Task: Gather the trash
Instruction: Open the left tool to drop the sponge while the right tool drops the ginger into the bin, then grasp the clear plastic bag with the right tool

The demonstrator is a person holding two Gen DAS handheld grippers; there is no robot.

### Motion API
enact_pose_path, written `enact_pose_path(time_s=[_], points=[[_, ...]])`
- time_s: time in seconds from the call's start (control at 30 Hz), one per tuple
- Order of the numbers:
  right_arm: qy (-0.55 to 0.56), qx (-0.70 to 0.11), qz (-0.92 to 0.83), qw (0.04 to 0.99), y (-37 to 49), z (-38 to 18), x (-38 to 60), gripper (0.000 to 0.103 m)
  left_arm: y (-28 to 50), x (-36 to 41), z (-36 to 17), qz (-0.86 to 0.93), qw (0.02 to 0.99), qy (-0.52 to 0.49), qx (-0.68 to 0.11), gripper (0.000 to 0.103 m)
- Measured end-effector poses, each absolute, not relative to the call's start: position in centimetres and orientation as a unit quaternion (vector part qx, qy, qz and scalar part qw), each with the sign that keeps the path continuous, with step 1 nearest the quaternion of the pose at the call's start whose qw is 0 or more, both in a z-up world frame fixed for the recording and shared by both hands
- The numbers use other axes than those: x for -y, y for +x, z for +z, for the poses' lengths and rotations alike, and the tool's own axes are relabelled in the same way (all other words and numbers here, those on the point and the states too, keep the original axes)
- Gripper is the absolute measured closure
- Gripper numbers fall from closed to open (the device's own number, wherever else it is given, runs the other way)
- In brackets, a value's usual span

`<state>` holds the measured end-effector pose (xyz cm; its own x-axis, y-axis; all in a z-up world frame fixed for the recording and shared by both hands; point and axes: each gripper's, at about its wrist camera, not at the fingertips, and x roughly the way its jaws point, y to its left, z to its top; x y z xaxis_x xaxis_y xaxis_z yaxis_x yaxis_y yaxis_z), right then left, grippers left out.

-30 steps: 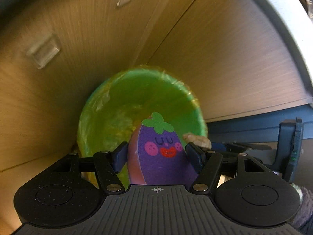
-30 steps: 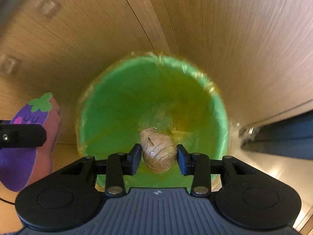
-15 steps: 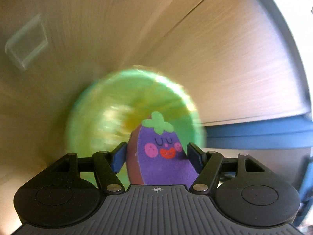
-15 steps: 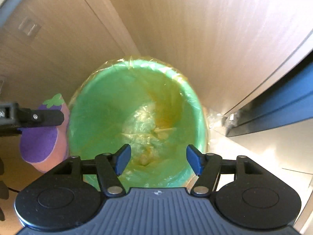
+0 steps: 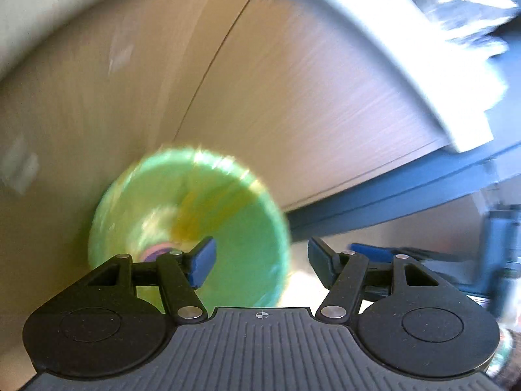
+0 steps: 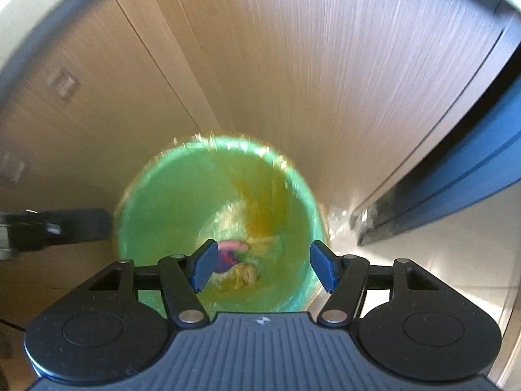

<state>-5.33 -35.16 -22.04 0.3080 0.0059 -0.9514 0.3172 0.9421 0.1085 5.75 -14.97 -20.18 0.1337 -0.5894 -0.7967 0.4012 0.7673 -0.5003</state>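
Pale wood-grain cabinet panels (image 6: 293, 65) fill the background in both views, with a dark blue strip (image 6: 472, 195) running along the right side. Against the foot of the panels stands a green bin (image 6: 146, 215) lined with a thin yellowish plastic bag.

The right tool (image 6: 263, 268) points steeply down over the bin's mouth, its blue pads standing apart with nothing between them: released. Below and beyond its fingers, at the bottom of the bin, lies the purple and pink eggplant-shaped sponge (image 6: 228, 255), and just beside it, touching or nearly so, a pale crumpled wad (image 6: 246, 272). Both sit well below the pads, nearer the left pad than the right as the camera sees it. Motion blur softens them.

The left tool (image 5: 260, 265) hangs beside and above the bin (image 5: 254, 228), aimed at its right-hand rim. Its jaws are closing, but nothing lies between them and the pads press on nothing, so it too is released. In the left wrist view a blurred patch of the sponge (image 5: 156, 251) shows inside the bin, behind the left finger linkage. In the right wrist view the left tool appears as a dark blurred bar (image 6: 58, 228) just left of the bin.
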Motion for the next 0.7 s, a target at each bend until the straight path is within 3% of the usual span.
enact_pose_path(time_s=[0.2,0.33,0.5,0.7], points=[[0.05,-0.482,-0.093,0.87,-3.2,-14.7,32.2,0.038,3.4,9.7,-7.4,-0.36,0.828,-0.085,-0.422,0.035],[0.042,-0.414,-0.087,0.905,0.1,-9.7,29.7,0.037,2.1,2.6,-0.9,-0.208,0.931,-0.038,-0.297,0.034],[0.041,-0.362,-0.06,0.929,3.0,-4.9,25.1,0.035,3.7,-6.7,0.2,0.022,0.965,-0.057,-0.255,0.035],[0.032,-0.366,0.011,0.93,3.7,-3.1,20.0,0.035,5.9,-11.3,-1.7,0.021,0.948,-0.126,-0.292,0.035]])
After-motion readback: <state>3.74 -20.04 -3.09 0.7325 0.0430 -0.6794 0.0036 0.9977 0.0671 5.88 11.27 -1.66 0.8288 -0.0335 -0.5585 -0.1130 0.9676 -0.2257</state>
